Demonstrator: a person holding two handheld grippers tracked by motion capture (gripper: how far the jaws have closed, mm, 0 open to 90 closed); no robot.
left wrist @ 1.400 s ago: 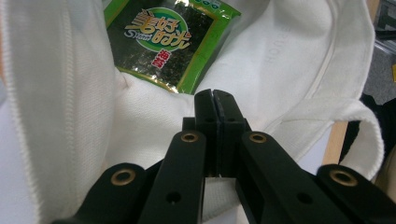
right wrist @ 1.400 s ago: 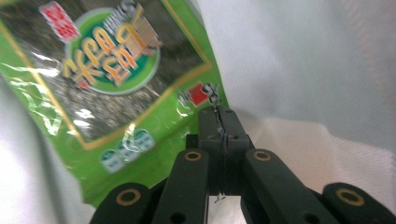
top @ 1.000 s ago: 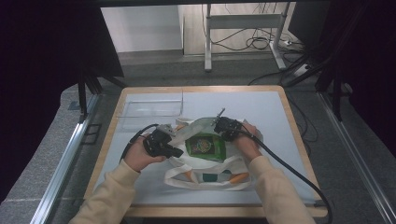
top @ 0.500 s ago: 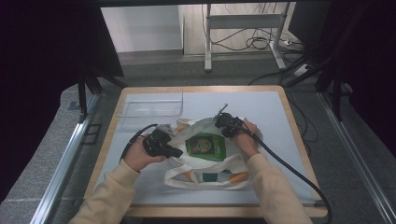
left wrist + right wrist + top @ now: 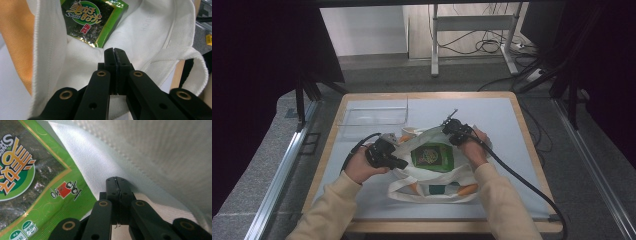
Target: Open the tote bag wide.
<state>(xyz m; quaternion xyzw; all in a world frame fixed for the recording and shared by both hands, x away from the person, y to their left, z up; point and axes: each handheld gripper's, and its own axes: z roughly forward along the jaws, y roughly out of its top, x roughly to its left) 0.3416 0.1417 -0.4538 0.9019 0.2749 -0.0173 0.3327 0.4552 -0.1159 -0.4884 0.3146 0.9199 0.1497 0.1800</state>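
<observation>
Green foil seaweed snack packet (image 5: 432,156) lies inside my white canvas tote bag (image 5: 437,175) near the tabletop's front edge, between both grippers. My left gripper (image 5: 398,163) and right gripper (image 5: 451,131) are clamped together at the bag's mouth; right sits nearer.

Grey floor (image 5: 377,67) beyond the left gripper (image 5: 404,163), white wall (image 5: 362,30) farther back, metal stand (image 5: 472,25), tangled cables (image 5: 484,45), dark curtains (image 5: 257,60) at both sides

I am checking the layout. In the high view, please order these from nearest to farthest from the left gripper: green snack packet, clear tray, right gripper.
From the left gripper:
1. Green snack packet, inside the white bag, just right.
2. Right gripper and clear tray: too close to call.
</observation>
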